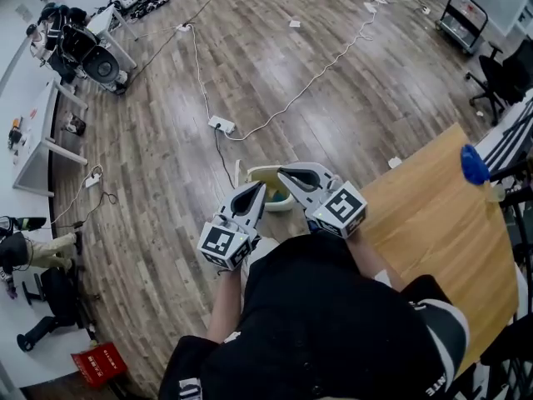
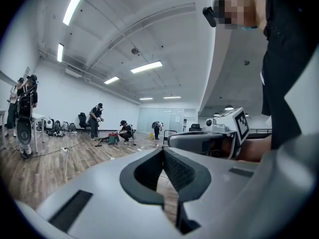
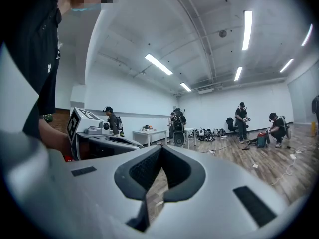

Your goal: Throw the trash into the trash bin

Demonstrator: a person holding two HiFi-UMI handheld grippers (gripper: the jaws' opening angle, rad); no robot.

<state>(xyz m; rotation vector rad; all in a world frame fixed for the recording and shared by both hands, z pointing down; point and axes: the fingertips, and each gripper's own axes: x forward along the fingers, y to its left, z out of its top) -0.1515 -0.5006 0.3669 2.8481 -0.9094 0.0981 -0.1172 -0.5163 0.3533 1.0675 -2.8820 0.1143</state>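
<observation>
In the head view the person holds both grippers up close to the chest, side by side, pointing out over the floor. The left gripper (image 1: 261, 187) is shut with nothing in it; in its own view the jaws meet at the tip (image 2: 162, 150). The right gripper (image 1: 281, 172) is also shut and empty, its jaws closed in its own view (image 3: 161, 149). Each gripper shows in the other's view: the right gripper (image 2: 172, 139) and the left gripper (image 3: 138, 145). A pale trash bin (image 1: 256, 172) stands on the floor just beyond and below the tips, partly hidden by them. No trash shows.
A wooden table (image 1: 433, 223) with a blue object (image 1: 474, 165) lies to the right. A power strip (image 1: 221, 124) and cables cross the floor ahead. White desks (image 1: 33, 140) line the left, an office chair (image 1: 500, 77) stands far right. People (image 2: 94, 119) work across the room.
</observation>
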